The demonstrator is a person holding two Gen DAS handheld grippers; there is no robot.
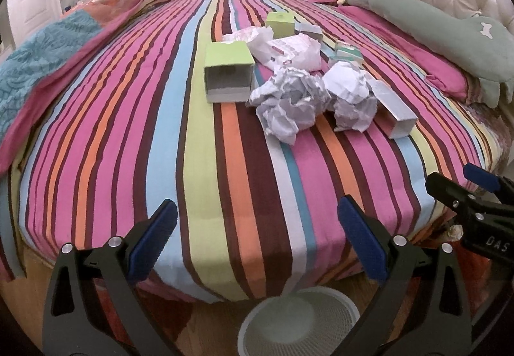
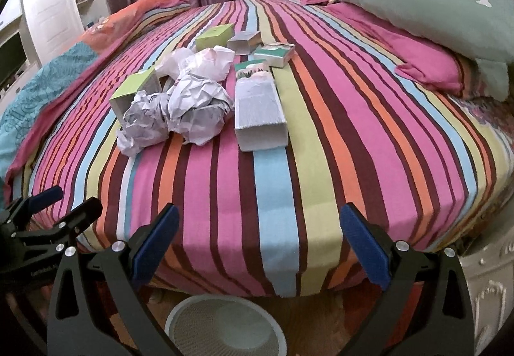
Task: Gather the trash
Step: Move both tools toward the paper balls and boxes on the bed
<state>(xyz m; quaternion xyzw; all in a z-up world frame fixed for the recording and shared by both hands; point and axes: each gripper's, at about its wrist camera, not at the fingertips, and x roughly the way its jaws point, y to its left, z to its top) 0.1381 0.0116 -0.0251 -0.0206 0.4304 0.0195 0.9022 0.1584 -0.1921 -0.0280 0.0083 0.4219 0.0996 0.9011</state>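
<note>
Both claws, left gripper [image 1: 257, 234] and right gripper [image 2: 260, 237], gape wide and empty over the bin [image 1: 300, 320] at the bed's foot; crumpled paper [image 1: 289, 99] mid-bed sits loose, likely to slip or spill short.

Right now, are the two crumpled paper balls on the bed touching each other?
Touching. In the right wrist view the left paper ball presses against the right paper ball with no bedspread showing between them.

crumpled paper balls [image 1: 290, 99]: 2 | boxes [image 1: 228, 73]: 6 | plastic bag [image 1: 289, 49]: 1 | bin [image 1: 300, 322]: 1
</note>
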